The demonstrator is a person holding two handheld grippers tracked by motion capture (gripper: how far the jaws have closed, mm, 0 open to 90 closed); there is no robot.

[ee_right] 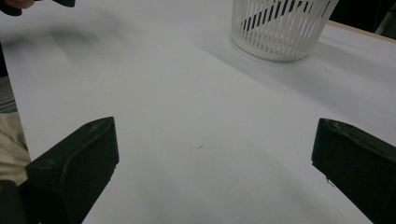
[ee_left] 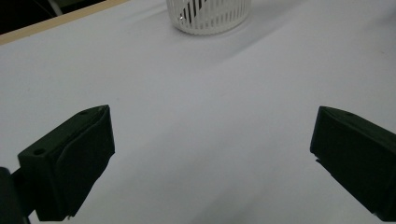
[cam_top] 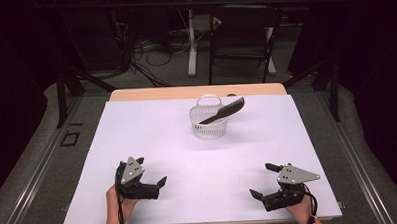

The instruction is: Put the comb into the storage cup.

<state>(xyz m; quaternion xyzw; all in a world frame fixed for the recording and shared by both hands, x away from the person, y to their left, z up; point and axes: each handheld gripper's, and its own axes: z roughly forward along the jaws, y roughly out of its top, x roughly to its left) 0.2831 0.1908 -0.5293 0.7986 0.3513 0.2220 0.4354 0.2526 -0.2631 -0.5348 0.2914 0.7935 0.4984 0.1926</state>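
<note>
The white bench (cam_top: 152,143) is stretching out ahead of both tongs, bare between them. The white basket (cam_top: 209,122) is sitting well beyond them, toward the far edge, roughly between the two and, by my read, a touch nearer the left side. A dark comb (cam_top: 222,111) is leaning in it, its long axis slanting up toward the right, tip poking over the rim. Left tongs (cam_top: 151,171) and right tongs (cam_top: 266,180) are both resting low near the person, jaws spread wide, gripping nothing.

No readable text, labels, brands, numbers or signs stand on anything in these views.
</note>
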